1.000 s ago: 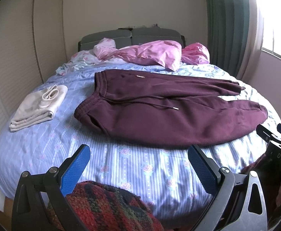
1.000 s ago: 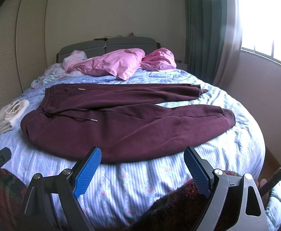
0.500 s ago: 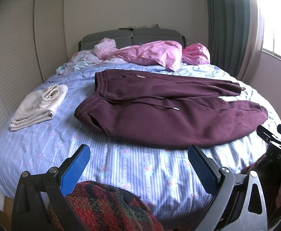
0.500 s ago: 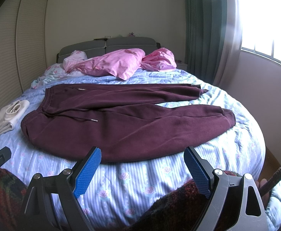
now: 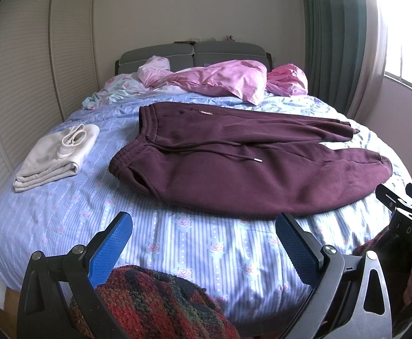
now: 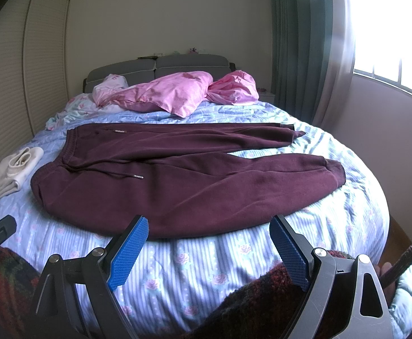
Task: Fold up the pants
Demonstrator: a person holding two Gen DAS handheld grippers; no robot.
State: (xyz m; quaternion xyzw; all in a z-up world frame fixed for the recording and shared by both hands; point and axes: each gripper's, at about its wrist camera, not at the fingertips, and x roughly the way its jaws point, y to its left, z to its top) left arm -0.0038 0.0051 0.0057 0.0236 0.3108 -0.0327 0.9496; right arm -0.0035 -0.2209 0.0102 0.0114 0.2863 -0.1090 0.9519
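Blue rubber pads faced each other across a wide gap on your left claw point(image 5: 203, 240), and your right claw point(image 6: 208, 243) stood just as wide; neither held anything, and both hung at the bottom of their frames, short of the cloth. Beyond them, across the middle of each frame, the maroon pants point(image 5: 234, 169) lay flat on the striped floral bed point(image 5: 177, 243), waistband toward the left, cuffs toward the right, the legs slightly parted and none of it folded. The fleece looked thick and heavy. I judged the risk was pinching only the top layer at the near edge, so the leg would sag and crease when lifted. The loose drawstring point(image 5: 242, 156) could also snag a pad. At the left the folded cream garment point(image 5: 56, 155) sat close to the waistband and might be dragged.
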